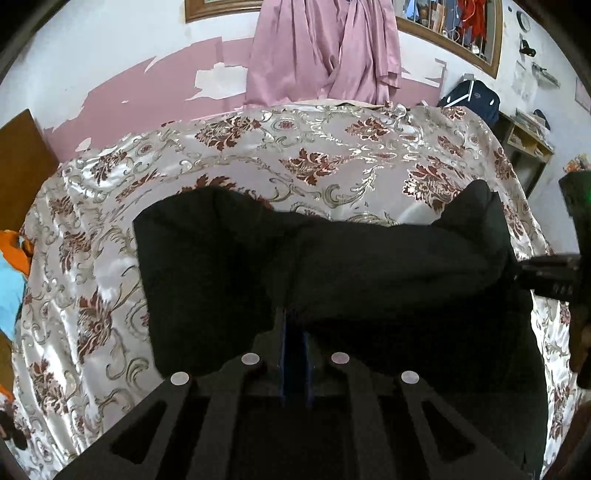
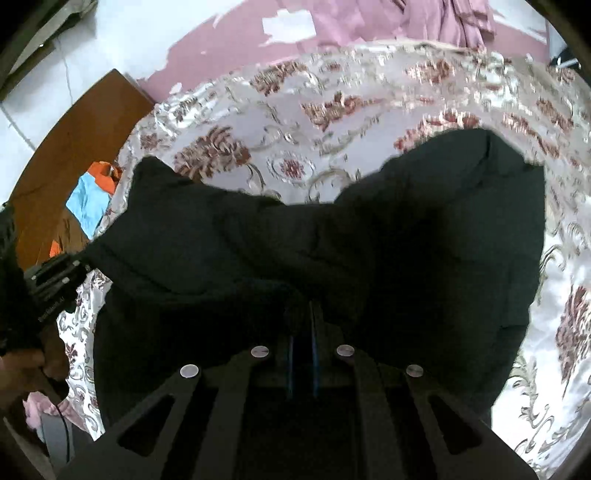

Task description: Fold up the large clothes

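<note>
Black garment [image 1: 332, 258] lies on the floral bedspread [image 1: 258, 147], folds lost in shadow. Left gripper [image 1: 294, 328] and right gripper [image 2: 301, 314] each pinch its near edge; fingertips buried in cloth.

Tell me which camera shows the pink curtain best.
The left wrist view: the pink curtain hangs sharp and nearly whole above the bed. The right wrist view catches only a blurred strip of its lower folds along the top edge.

A bed [image 1: 110, 258] covered by a shiny cream bedspread [image 1: 332, 147] patterned with maroon flowers; a black garment [image 1: 221, 258] lies spread across it.
</note>
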